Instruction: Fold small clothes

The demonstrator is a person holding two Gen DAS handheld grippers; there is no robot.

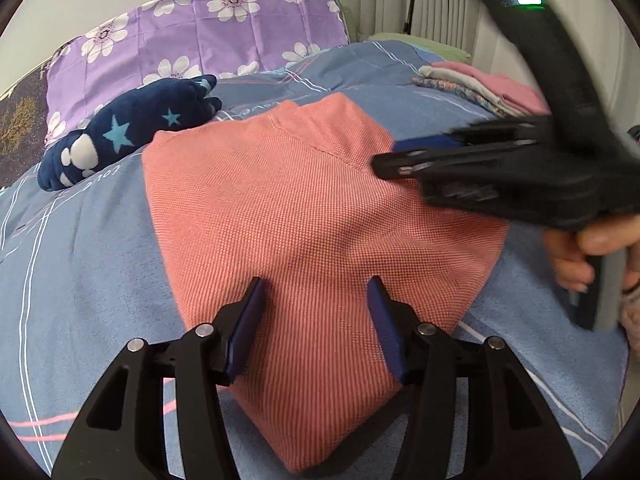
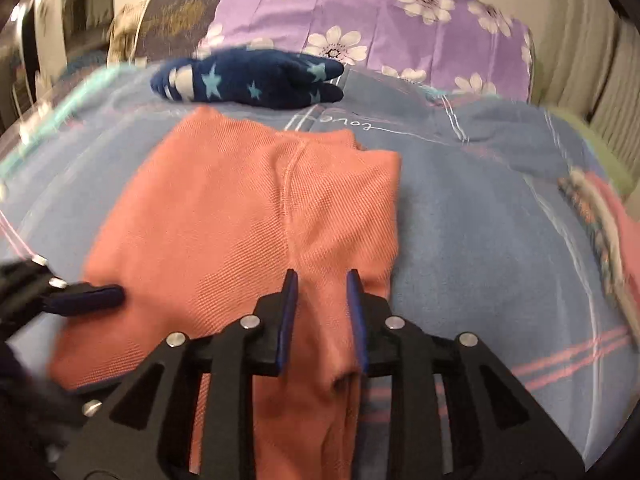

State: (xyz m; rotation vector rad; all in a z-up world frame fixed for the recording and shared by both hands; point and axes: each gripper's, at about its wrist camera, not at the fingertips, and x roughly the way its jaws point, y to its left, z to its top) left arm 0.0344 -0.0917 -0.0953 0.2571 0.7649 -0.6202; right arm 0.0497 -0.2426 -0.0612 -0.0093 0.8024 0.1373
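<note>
- While the salmon garment (image 1: 304, 216) lies partly folded on the blue bedspread (image 1: 80, 264), both grippers sit over it — mid-fold, I judge.
- Left gripper (image 1: 316, 292): jaws wide, empty, above the near edge.
- Right gripper (image 2: 322, 284): jaws narrower, cloth runs between them; whether they pinch it, cannot tell.
- Finished stack (image 1: 480, 88) lies well apart at the far right; star-print plush (image 1: 132, 128) lies beyond the garment.
- Next move likely calls for gripping the near edge with both and carrying it across — keep edges aligned.
</note>
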